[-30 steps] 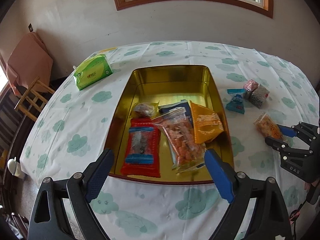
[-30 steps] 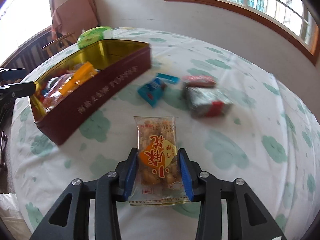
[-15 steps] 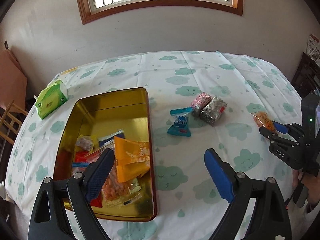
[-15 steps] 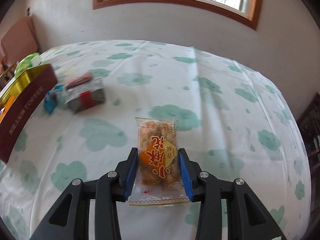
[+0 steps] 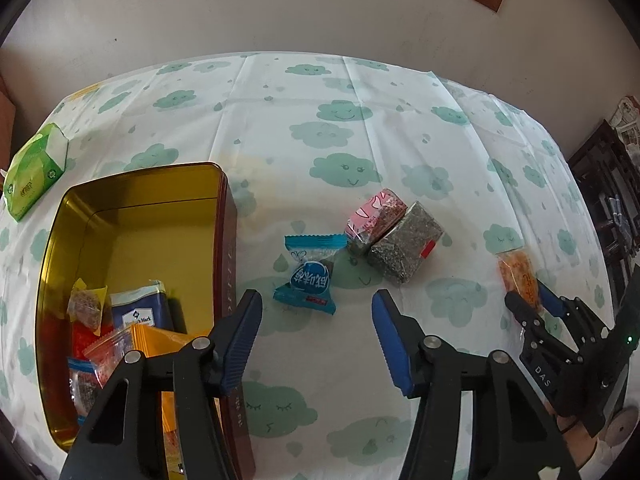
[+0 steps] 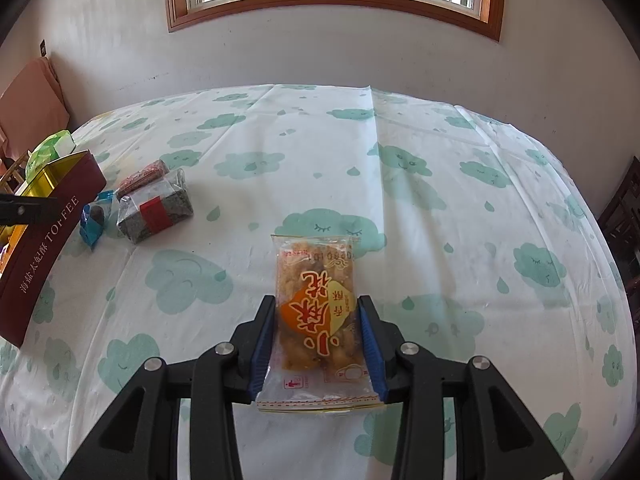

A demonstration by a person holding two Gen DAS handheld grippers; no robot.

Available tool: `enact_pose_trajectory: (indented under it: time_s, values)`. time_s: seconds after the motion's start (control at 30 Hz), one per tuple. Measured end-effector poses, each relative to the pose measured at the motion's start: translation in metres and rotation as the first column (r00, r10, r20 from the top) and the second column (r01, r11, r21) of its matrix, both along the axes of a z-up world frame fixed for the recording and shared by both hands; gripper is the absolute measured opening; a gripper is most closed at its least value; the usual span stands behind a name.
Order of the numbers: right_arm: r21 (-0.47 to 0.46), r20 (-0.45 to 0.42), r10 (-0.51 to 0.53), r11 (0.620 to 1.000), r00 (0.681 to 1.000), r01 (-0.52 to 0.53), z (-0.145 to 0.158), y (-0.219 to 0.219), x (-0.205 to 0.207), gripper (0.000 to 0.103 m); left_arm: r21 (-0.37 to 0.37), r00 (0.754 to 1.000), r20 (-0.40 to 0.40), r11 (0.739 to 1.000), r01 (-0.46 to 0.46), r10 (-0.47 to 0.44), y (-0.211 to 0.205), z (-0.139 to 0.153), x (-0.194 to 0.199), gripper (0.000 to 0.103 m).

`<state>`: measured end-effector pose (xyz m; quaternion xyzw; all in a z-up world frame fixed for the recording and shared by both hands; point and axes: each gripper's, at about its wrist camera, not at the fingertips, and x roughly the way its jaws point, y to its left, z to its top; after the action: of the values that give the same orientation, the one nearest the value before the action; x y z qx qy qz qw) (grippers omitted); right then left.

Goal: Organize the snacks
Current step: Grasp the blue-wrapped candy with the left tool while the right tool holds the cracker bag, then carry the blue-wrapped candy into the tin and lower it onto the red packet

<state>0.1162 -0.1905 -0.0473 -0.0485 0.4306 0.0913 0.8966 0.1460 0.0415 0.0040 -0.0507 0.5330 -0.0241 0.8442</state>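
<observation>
We find the right gripper [image 6: 316, 336] clamped on the orange snack packet [image 6: 314, 300], held above the table [image 6: 460, 200]; the left gripper [image 5: 316, 316] has just been closing, its fingers [image 5: 244, 332] gripping nothing, just short of the blue packet [image 5: 310, 276]; the gold tin [image 5: 132, 216] holds several snacks.

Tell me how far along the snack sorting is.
Partly done. Several packets already lie in the gold tin. The right gripper is shut on the orange rice-cracker packet. The left gripper, whose fingers have just been closing with nothing between them, hovers near the blue packet. That packet, the pink packet and the grey block remain on the table.
</observation>
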Motion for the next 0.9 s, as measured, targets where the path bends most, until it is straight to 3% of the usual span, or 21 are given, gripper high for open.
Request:
enact_pose_trajectory:
  time_s: [0.17,0.4,0.6,0.67,0.9]
  values:
    - [0.002,-0.001,0.000,1.000,1.000,0.000,-0.001,0.000,0.001,0.042,-0.024,0.999,-0.048,1.000,0.004,-0.005,0.001,-0.011,0.019,0.044]
    - [0.003,-0.001,0.000,1.000,1.000,0.000,0.000,0.001,0.002,0.042,-0.013,0.997,-0.083,1.000,0.005,-0.006,-0.001,-0.029,0.032,0.040]
    - [0.004,-0.001,0.000,1.000,1.000,0.000,-0.001,0.000,0.002,0.042,0.016,0.998,-0.069,1.000,0.017,-0.016,-0.003,-0.032,0.038,0.034]
    - [0.003,-0.001,0.000,1.000,1.000,0.000,-0.001,0.001,0.002,0.042,0.018,0.998,-0.060,1.000,0.020,-0.019,-0.003,-0.032,0.039,0.023]
    - [0.004,-0.001,0.000,1.000,1.000,0.000,-0.001,0.001,0.002,0.042,0.010,0.998,-0.060,0.999,0.035,-0.034,-0.005,-0.030,0.033,0.022]
